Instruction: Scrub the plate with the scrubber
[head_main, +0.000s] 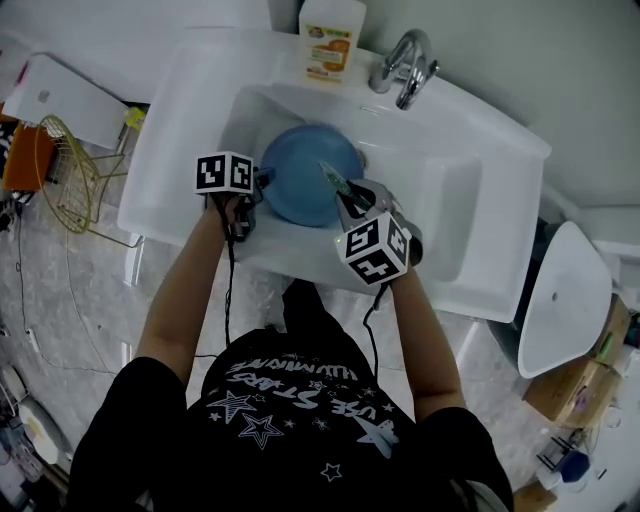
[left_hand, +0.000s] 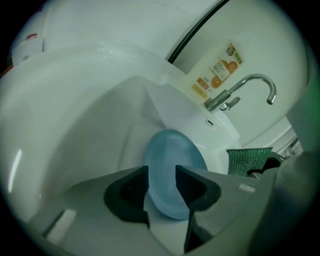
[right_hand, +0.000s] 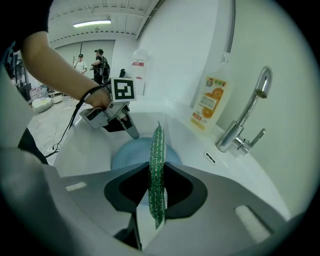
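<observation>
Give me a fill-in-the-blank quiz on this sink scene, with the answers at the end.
1. The left gripper is shut on the rim of the round blue ____.
2. The right gripper is shut on a green mesh ____.
3. The soap bottle with the orange label stands beside the chrome ____.
Missing words: plate; scrubber; faucet

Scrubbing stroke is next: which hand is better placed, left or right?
Right. The right tongs are shut on the green scrubber, held edge-on over the blue plate. The left tongs grip the plate's rim, steadying it in the sink.
</observation>
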